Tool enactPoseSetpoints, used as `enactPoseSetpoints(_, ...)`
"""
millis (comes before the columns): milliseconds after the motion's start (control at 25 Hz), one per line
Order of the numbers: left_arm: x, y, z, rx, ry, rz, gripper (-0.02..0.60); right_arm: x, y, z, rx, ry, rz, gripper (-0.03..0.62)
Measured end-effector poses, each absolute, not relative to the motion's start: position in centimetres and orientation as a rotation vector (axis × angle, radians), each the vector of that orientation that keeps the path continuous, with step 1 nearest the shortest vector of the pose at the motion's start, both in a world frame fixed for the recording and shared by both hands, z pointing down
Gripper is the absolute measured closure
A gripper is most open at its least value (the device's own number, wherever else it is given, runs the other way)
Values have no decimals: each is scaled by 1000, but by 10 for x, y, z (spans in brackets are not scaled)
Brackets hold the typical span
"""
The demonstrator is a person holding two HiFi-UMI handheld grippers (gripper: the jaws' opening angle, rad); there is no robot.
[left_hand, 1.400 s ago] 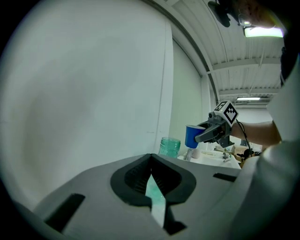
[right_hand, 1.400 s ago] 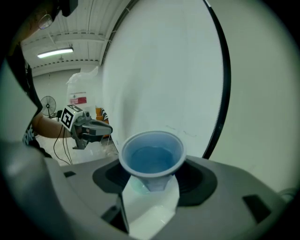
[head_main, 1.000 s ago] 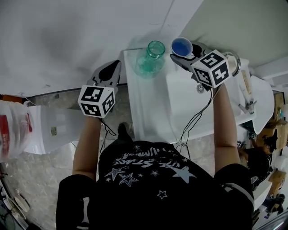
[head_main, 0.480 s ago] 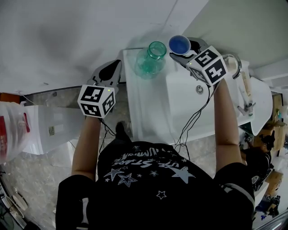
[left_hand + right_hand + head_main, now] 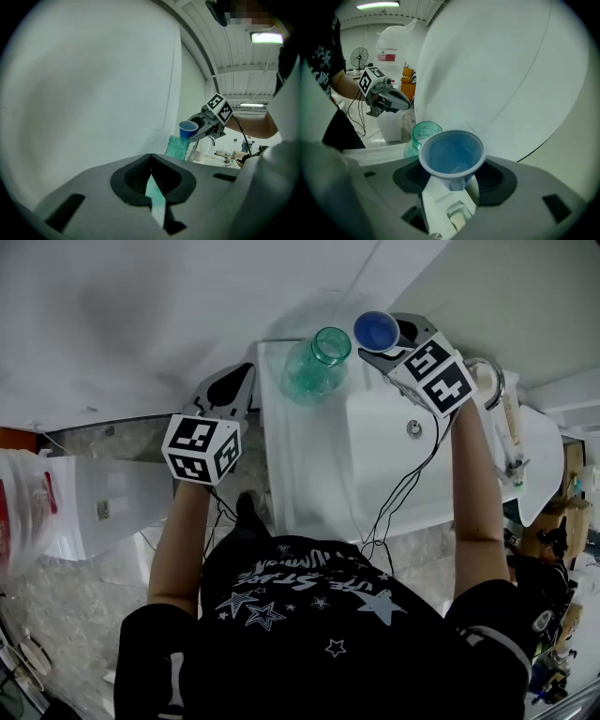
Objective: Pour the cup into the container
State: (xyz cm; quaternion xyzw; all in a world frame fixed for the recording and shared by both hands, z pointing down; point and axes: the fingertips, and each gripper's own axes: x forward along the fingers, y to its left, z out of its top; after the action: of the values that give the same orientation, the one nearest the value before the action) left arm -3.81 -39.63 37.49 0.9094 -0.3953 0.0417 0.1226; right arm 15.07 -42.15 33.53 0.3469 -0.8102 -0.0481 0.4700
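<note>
Right tongs (image 5: 451, 180) are pinching the cup (image 5: 451, 152); left tongs (image 5: 230, 390) are idling, pressed together. Next: tipping toward the jar (image 5: 314, 367) at nine o'clock.

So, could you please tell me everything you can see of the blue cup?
The blue cup is small and tapered, plastic by the look of it, with a paler rolled rim. The right gripper pinches its lower body between its fingers, so it hangs in the air, mouth up and roughly upright, with nothing else touching it. It sits just above and beside the open mouth of the green jar. I cannot tell whether it holds any liquid.
</note>
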Motion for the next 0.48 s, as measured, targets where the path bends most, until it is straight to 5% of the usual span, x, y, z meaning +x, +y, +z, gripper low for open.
enactPoseSetpoints(480,-35,-399,381,2644,-1137,112,571,144,-427,336,785,-1847,-252,315)
